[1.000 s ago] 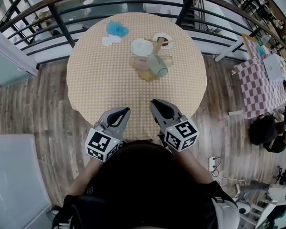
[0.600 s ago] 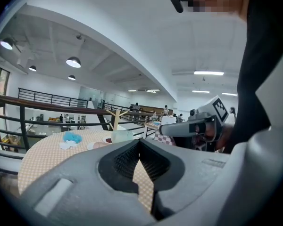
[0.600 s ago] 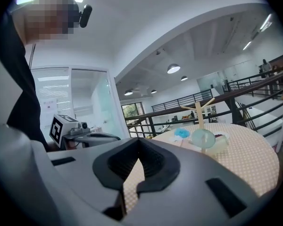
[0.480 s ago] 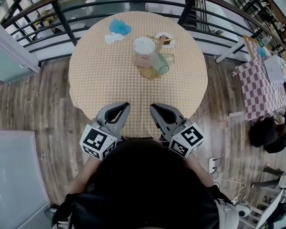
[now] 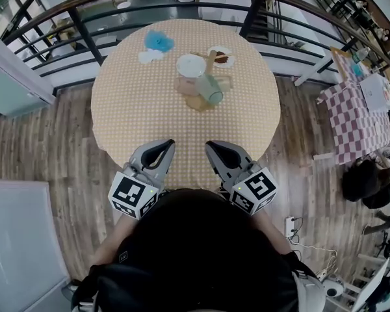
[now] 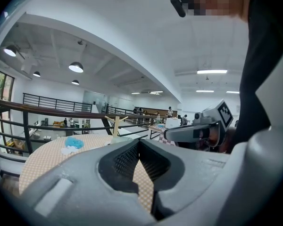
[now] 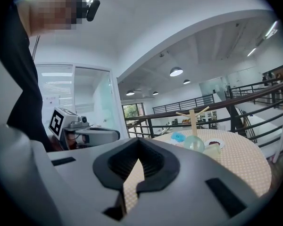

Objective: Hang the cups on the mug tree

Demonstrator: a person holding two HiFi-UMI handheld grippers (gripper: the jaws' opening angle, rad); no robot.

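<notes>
Little is changing since a second ago: the left claw [image 5: 167, 143] and right claw [image 5: 210, 145], both pressed together and empty, are only drifting at the near edge of the counter [image 5: 136, 109], so no cup is being handled. The white cup [image 5: 192, 65] and green cup [image 5: 213, 93] are clustering at the mug tree [image 7: 192, 119], far side

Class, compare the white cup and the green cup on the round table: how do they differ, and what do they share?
The white cup is opaque white; the green cup is pale green and looks see-through. The white cup's round mouth seems to face up; the green cup lies tipped on its side. The white cup is farther from the person, the green cup nearer. Both sit beside the mug tree.
</notes>
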